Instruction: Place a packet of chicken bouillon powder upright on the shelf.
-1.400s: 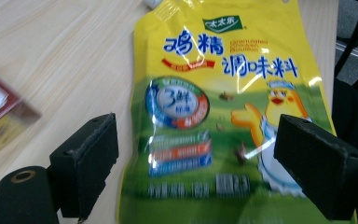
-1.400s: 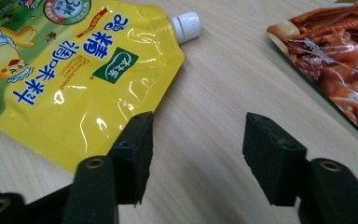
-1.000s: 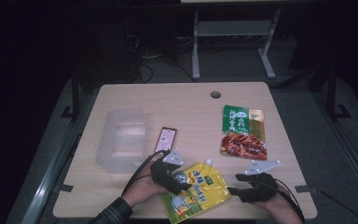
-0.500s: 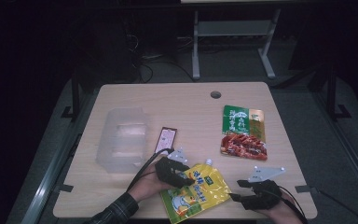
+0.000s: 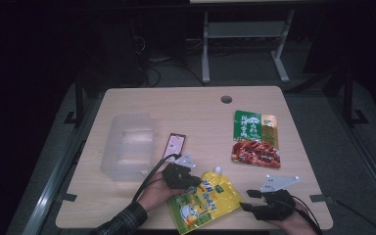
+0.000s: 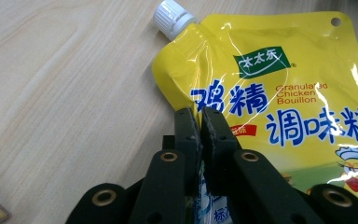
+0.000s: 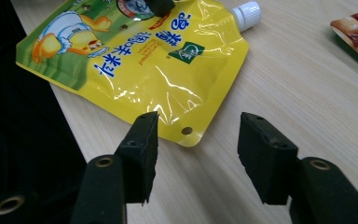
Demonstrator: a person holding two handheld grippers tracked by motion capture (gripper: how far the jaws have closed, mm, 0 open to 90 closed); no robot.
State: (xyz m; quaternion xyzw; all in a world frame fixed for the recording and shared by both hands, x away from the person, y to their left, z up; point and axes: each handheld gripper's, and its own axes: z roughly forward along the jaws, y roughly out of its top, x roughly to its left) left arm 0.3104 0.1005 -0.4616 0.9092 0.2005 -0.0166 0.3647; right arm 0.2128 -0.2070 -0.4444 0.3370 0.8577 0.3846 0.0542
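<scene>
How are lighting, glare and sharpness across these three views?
High view: dim and soft, room around the table nearly black. Left gripper view: bright and sharp, white glare streaks on the yellow pouch. Right gripper view: pouch glossy with highlights, near jaws slightly soft, left edge in deep shadow.
</scene>
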